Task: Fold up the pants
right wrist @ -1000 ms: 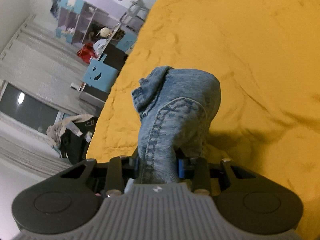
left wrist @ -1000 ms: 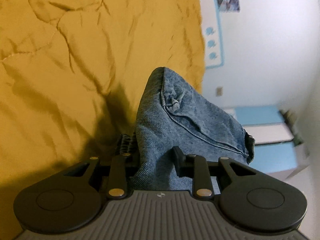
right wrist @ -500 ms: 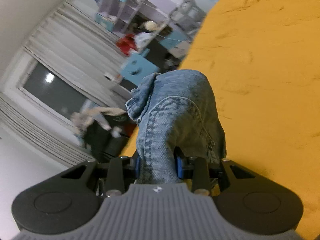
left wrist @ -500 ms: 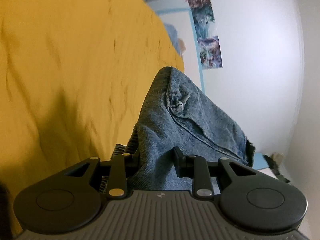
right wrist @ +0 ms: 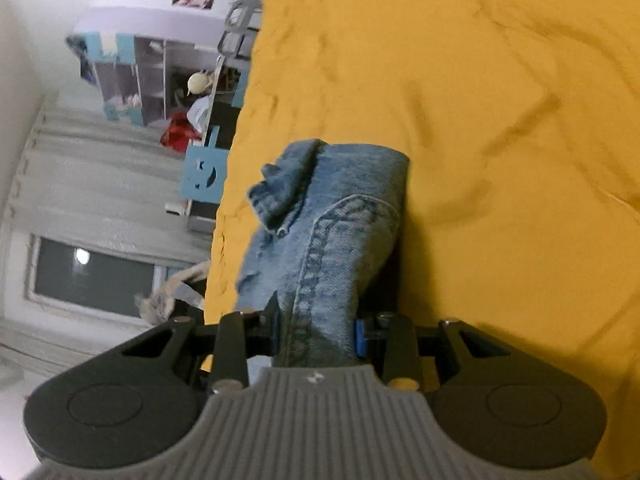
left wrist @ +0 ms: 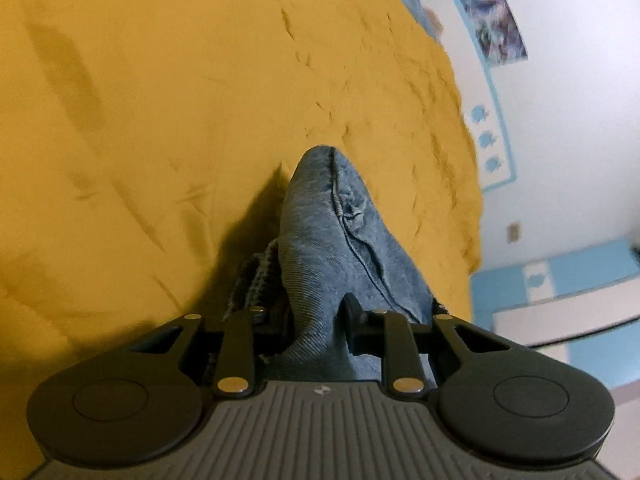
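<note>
Pants (left wrist: pixel 332 256) of blue denim are bunched between the fingers of both claws, held up over a bed. The left claw (left wrist: pixel 316 320) is clamped on a thick fold with a stitched seam running along it; its jaws have just been closing a little further on the cloth, which rises in a peak ahead of it. The right claw (right wrist: pixel 318 332) is clamped on another bunch, a double-stitched seam climbing from its blue-padded fingers (right wrist: pixel 360 340) and a frayed edge curling at the top. Beneath both spreads a wrinkled yellow bedspread (left wrist: pixel 160 120). Past its edge stand a white wall with posters (left wrist: pixel 496 32), blue shelves (right wrist: pixel 132 76), grey curtains (right wrist: pixel 92 184) and a dark window (right wrist: pixel 92 276).
</note>
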Demonstrator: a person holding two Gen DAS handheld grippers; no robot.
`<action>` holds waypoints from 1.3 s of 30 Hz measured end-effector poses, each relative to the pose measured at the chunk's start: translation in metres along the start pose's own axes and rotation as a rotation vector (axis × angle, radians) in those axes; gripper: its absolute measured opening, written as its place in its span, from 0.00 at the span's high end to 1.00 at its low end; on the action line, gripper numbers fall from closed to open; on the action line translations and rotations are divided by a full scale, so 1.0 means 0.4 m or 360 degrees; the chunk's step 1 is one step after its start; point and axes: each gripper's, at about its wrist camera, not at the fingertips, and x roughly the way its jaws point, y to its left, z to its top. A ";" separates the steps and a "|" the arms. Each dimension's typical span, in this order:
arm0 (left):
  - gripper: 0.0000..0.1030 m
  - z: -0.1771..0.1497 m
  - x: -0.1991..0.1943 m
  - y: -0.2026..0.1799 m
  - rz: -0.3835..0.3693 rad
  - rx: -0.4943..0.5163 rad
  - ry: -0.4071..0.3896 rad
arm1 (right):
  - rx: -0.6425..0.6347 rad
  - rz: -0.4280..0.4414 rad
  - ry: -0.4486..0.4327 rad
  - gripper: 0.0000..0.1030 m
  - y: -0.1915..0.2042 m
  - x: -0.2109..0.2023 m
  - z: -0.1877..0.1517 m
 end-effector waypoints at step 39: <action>0.78 -0.297 -0.136 -0.196 0.0863 0.1077 -0.0105 | -0.1528 -0.0983 -0.0061 0.61 0.225 0.034 -0.371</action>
